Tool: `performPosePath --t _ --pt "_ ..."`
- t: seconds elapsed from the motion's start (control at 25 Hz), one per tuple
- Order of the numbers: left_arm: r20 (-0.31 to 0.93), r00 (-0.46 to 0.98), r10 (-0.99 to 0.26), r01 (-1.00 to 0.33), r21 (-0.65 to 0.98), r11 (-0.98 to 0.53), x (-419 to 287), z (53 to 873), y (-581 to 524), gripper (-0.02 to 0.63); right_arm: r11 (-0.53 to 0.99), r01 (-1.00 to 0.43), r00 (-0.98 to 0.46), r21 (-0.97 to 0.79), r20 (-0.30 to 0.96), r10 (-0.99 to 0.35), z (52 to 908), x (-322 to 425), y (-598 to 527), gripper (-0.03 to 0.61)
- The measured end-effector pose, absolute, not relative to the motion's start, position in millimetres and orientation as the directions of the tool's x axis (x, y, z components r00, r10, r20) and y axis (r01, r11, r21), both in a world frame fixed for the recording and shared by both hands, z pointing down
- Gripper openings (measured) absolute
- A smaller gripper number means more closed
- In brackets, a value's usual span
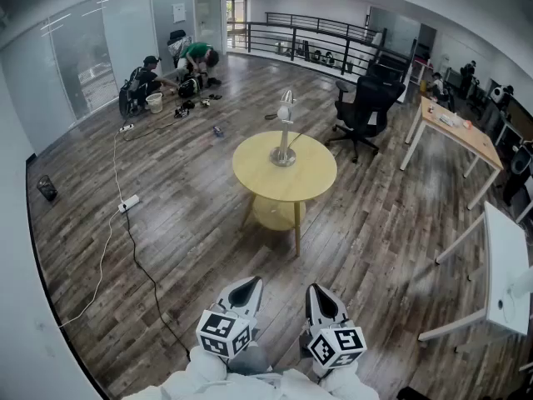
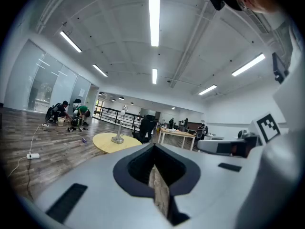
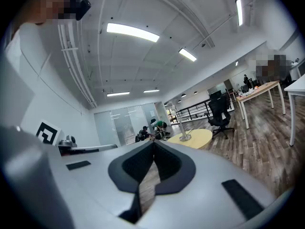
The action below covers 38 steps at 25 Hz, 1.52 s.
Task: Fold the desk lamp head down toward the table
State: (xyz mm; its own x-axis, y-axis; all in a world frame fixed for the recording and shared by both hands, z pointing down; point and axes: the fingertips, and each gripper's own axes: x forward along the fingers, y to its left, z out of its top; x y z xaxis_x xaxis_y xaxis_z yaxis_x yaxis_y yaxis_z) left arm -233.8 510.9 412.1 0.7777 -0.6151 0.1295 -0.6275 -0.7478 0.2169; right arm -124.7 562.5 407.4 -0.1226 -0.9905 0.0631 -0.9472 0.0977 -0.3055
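1. Currently room-scale: open office, wood floor [image 1: 166, 223], round yellow table [image 1: 250, 173] mid-room, well apart from the person holding the grippers. Black office chair [image 1: 364, 107] sits beyond it. People [image 1: 148, 77] crouch on the floor far left, off the path.
2. Desk lamp [image 1: 285, 136] stands at the table's centre, stem upright, round base [image 1: 283, 158] flat on the top, lamp head [image 1: 286, 105] up high. Nothing is folded yet.
3. Left gripper [image 1: 247, 284] and right gripper [image 1: 318, 291] sit low by the body, roughly level, aimed at the table. Fingers on both are fully closed with nothing between them.
4. Step in hand, my read: the approach. Go straight in; a cable [image 1: 125, 240] trails over the floor at left.
5. Doing it well:
   - Spread one set of fingers before reaching.
   - Pin the base or lower stem with one gripper.
   - Press the lamp head down slowly with the other, following the hinge.
   - The base looks small, so an unsupported push could tip the lamp.
   - Hinge position is too small to tell from here.
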Motion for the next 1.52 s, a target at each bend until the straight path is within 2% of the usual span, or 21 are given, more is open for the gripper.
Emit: performPosePath --t 0.64,1.52 --pt "0.109 0.788 -0.606 -0.614 0.209 -0.761 -192.2 411.1 413.8 0.000 0.068 -0.941 -0.095 -0.330 0.066 -0.993 414.5 -79.0 464.3 0.012" --pt "0.109 0.822 -0.558 -0.568 0.212 -0.795 -151.3 411.3 211.7 0.000 0.024 -0.933 -0.055 -0.358 0.077 -0.996 413.9 -38.9 263.6 0.011"
